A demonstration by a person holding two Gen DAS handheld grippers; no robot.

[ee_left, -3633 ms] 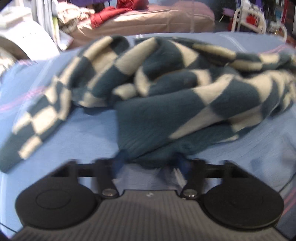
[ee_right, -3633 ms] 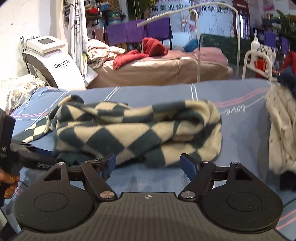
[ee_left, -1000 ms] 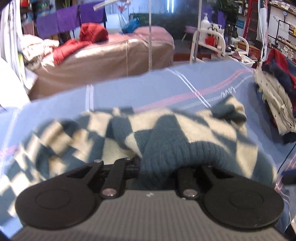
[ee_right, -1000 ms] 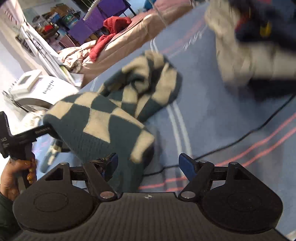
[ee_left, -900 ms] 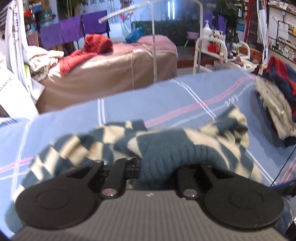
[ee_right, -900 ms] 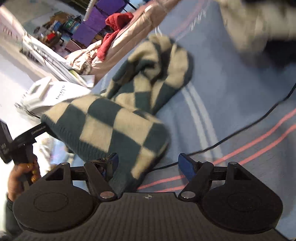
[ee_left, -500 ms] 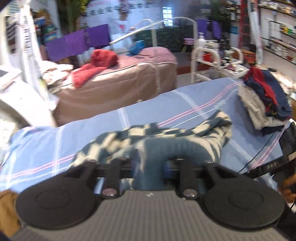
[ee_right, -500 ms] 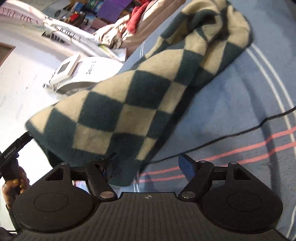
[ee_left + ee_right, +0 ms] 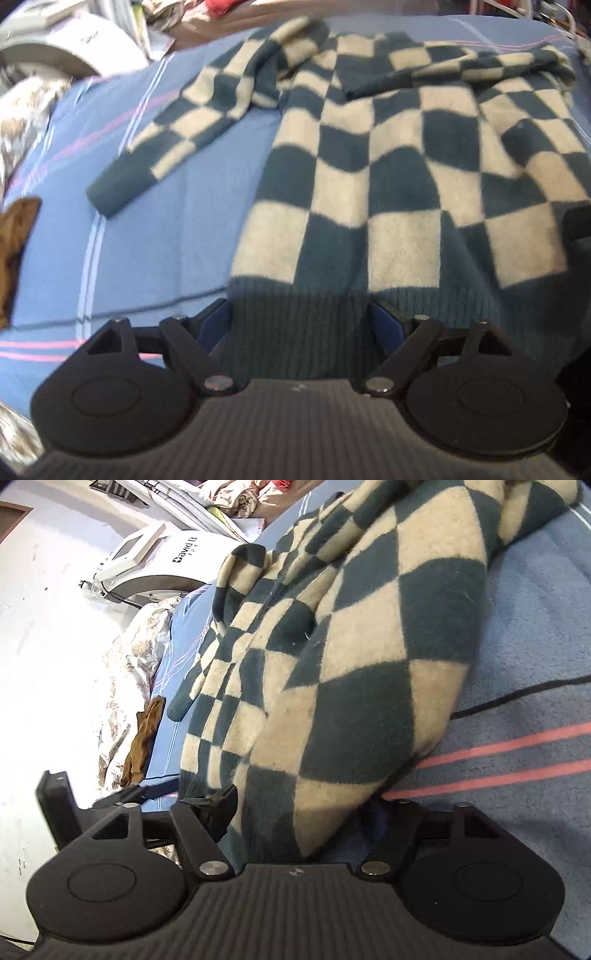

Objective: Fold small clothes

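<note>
A teal and cream checkered sweater lies spread on the blue bed sheet, its ribbed hem nearest me and one sleeve stretched out to the left. My left gripper is open, its jaws wide apart around the ribbed hem. In the right wrist view the same sweater fills the middle, and my right gripper has the sweater's corner bunched between its wide-set jaws. The left gripper's body shows at that view's lower left.
A white machine stands beyond the bed's head. A patterned quilt and a brown cloth lie at the sheet's left edge. A black cable runs across the sheet at the right.
The sweater went from hanging lifted in my left gripper to lying spread flat on the sheet. My left gripper's jaws opened. My right gripper now has the sweater's corner between its jaws.
</note>
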